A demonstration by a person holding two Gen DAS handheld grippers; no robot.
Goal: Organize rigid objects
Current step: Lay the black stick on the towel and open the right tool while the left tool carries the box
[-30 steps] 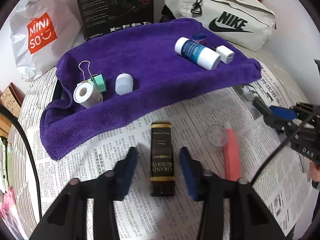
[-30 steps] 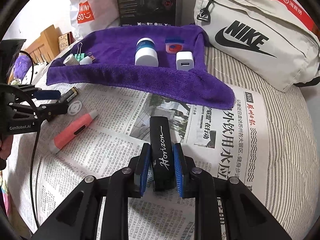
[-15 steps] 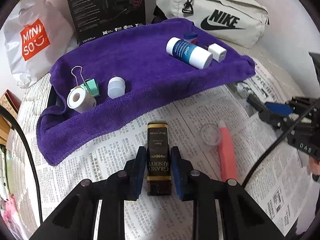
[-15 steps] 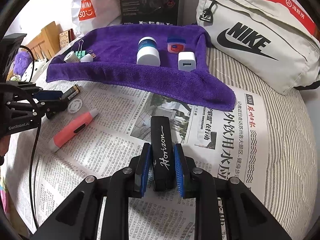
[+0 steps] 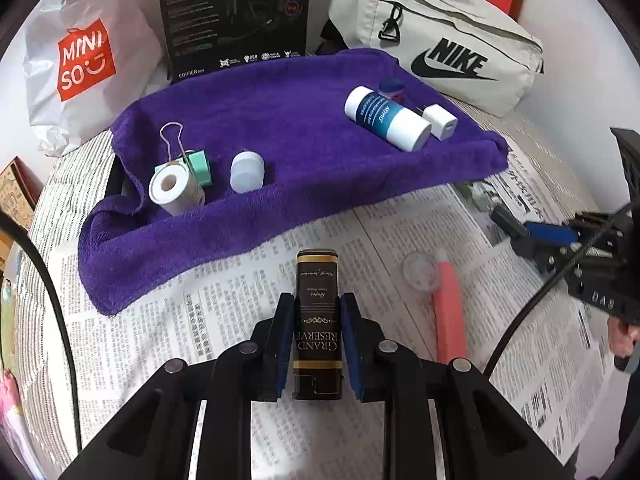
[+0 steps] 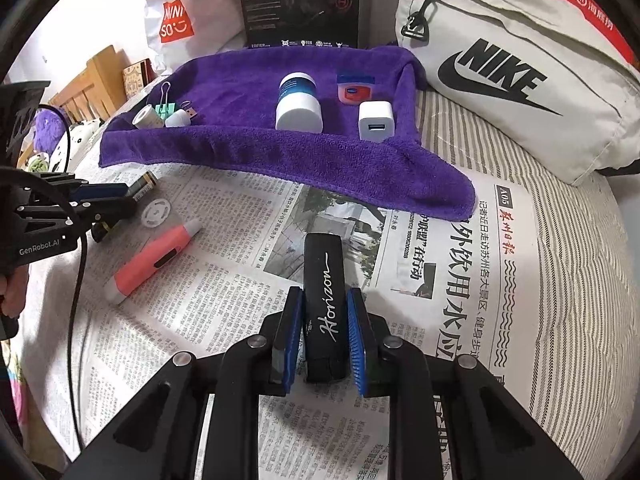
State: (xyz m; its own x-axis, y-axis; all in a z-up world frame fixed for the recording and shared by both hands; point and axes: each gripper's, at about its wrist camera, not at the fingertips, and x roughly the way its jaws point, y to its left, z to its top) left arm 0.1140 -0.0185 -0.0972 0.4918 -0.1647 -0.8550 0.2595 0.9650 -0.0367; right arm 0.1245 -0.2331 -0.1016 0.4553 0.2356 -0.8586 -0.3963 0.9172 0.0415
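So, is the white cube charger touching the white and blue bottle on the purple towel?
Apart. The right wrist view shows a strip of purple towel between the white cube charger and the white and blue bottle.

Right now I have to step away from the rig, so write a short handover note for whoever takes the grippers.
Left gripper: shut on the black-and-gold box, on the newspaper.
Right gripper: jaws closing on the black Horizon case, also on the newspaper.
Done: tape roll, binder clip, white bottle, charger, small jar lie on the purple towel.
Left: both gripped items, pink pen, clear round lid.
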